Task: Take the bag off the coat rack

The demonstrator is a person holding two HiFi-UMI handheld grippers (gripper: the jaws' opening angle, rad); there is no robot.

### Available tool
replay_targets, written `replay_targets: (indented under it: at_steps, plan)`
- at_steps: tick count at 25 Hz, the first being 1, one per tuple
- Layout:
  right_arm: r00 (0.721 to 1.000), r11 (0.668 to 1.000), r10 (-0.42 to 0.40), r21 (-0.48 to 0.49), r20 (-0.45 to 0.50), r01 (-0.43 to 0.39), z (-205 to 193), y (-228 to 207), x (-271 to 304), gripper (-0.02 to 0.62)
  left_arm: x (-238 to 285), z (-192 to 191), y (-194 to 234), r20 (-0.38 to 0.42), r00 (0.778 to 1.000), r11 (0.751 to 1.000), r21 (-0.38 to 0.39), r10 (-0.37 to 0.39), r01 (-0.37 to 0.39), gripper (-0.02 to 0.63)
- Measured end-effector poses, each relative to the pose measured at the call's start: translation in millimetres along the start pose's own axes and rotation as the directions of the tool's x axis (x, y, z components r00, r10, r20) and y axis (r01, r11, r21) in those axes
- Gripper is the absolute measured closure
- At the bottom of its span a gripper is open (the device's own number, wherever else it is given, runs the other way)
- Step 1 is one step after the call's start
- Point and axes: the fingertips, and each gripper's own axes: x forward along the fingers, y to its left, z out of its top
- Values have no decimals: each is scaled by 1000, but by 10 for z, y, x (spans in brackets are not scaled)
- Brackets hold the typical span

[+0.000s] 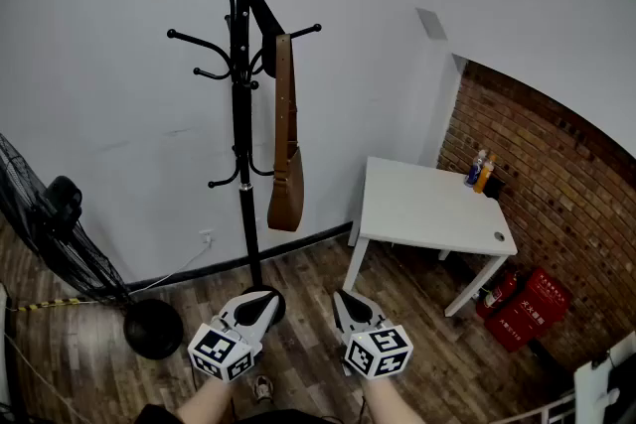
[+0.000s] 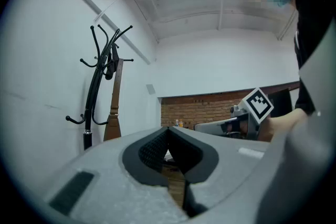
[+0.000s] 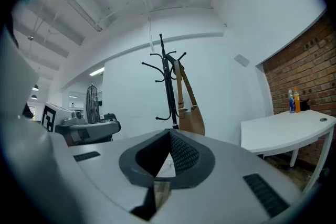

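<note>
A black coat rack [image 1: 241,114] stands against the white wall. A brown leather bag [image 1: 286,189] hangs from one of its upper hooks by a long strap [image 1: 284,84]. Both grippers are held low, well in front of the rack and apart from it. My left gripper [image 1: 260,300] is shut with nothing in it, and my right gripper [image 1: 345,298] is shut and empty too. In the left gripper view the rack [image 2: 94,94] and bag [image 2: 113,126] show at the left. The right gripper view has the rack [image 3: 168,86] and bag [image 3: 192,119] straight ahead.
A white table [image 1: 429,206] with two small bottles [image 1: 479,170] stands right of the rack by a brick wall [image 1: 542,174]. Red fire extinguishers [image 1: 522,303] lie under it. A black floor fan [image 1: 50,233] is at the left, its round base [image 1: 153,326] near the rack's foot.
</note>
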Motion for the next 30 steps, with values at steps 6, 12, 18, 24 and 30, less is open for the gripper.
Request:
replay_targets:
  at_steps: [6, 12, 18, 24, 30]
  plan:
    - [1000, 1000, 21, -7, 13, -21, 74, 17, -3, 598, 24, 36, -60, 3, 1000, 1000, 2, -9, 9, 604]
    - [998, 998, 52, 20, 28, -52, 65, 3, -3, 595, 75, 58, -75, 24, 1000, 1000, 14, -4, 4, 603]
    - [997, 996, 76, 38, 28, -77, 23, -41, -50, 558, 182, 26, -152, 6, 1000, 1000, -5, -19, 20, 436]
    - [997, 996, 57, 63, 50, -60, 59, -254, 118, 515, 387, -18, 120, 7, 1000, 1000, -16, 10, -10, 379]
    - [997, 997, 58, 48, 52, -60, 177, -478, 574, 515, 768, 50, 556, 30, 999, 1000, -1, 21, -21, 379]
